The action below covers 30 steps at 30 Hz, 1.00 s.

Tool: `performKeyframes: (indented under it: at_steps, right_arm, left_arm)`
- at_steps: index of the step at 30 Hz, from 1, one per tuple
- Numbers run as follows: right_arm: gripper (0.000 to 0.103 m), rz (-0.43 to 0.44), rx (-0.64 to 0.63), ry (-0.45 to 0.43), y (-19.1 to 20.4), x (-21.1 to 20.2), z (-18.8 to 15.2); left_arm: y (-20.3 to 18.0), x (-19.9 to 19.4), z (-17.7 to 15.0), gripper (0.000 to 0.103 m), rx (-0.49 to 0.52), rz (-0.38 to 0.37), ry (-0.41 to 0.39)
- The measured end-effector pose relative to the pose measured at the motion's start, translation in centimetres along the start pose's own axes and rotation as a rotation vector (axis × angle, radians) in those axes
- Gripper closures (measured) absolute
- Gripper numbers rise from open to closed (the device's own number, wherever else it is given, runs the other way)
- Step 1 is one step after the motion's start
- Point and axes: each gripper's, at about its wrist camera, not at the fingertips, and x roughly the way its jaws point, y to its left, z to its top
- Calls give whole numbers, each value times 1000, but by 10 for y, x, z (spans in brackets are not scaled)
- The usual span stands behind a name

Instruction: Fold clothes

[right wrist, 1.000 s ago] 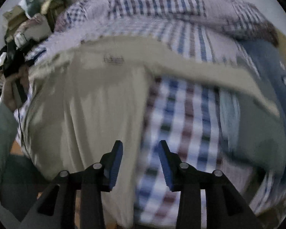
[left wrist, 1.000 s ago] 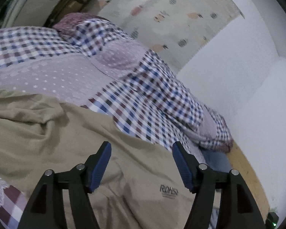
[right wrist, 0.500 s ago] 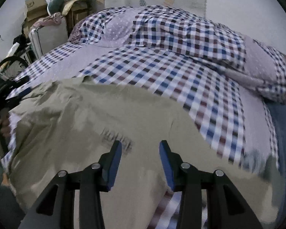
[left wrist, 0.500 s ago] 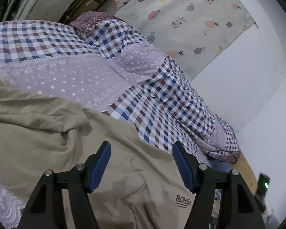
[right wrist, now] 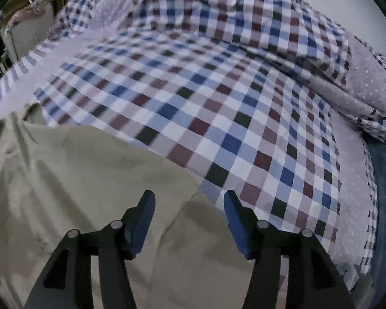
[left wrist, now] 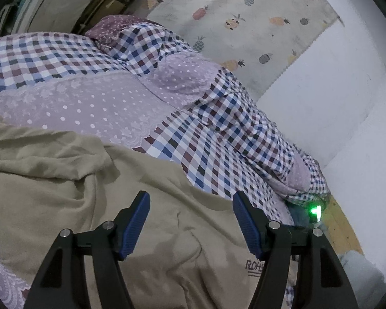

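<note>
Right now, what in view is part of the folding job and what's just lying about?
Job:
- beige garment, spread on the bed
- left gripper, open above it
- right gripper, jaws just opened wider, nothing between them

Lying about:
- checked bedspread
- dotted pillow
- pineapple cloth on the wall
- green light

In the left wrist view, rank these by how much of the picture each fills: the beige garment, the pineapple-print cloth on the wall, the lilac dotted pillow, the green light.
1. beige garment, though it lies nearest the camera, which inflates it
2. pineapple-print cloth
3. lilac dotted pillow
4. green light, by far the smallest
</note>
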Motion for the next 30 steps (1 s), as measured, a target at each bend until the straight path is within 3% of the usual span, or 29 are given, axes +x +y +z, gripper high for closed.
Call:
performKeyframes:
  at_steps: [6, 8, 10, 11, 15, 18, 21, 25, 27, 30]
  right_arm:
    - [41, 54, 19, 37, -7, 29, 2]
    - [46, 52, 2, 35, -4, 32, 2]
    - [73, 48, -10, 25, -1, 31, 2]
    - [99, 40, -18, 19, 1, 31, 2]
    - [100, -83, -69, -18, 3, 19, 7]
    - [101, -178, -38, -40, -11, 7, 13]
    - [101, -265, -6, 6, -28, 6, 17]
    - [97, -282, 7, 179, -46, 27, -4]
    - [84, -276, 9, 225, -47, 30, -10]
    - [62, -258, 58, 140, -51, 6, 0]
  left_arm:
    - [-9, 7, -5, 32, 30, -4, 16]
    - [-11, 10, -8, 32, 38, -5, 22]
    - [-13, 11, -9, 32, 42, -4, 22]
    - [-13, 11, -9, 32, 41, -4, 22]
    - [-13, 9, -9, 32, 36, -9, 8]
    - [-12, 5, -7, 32, 25, -19, -5]
    - [-10, 5, -5, 32, 14, -25, -6]
    - [-9, 5, -4, 32, 6, -33, 0]
    - [-10, 4, -4, 32, 10, -35, -1]
    - [-8, 5, -3, 32, 5, -39, 4]
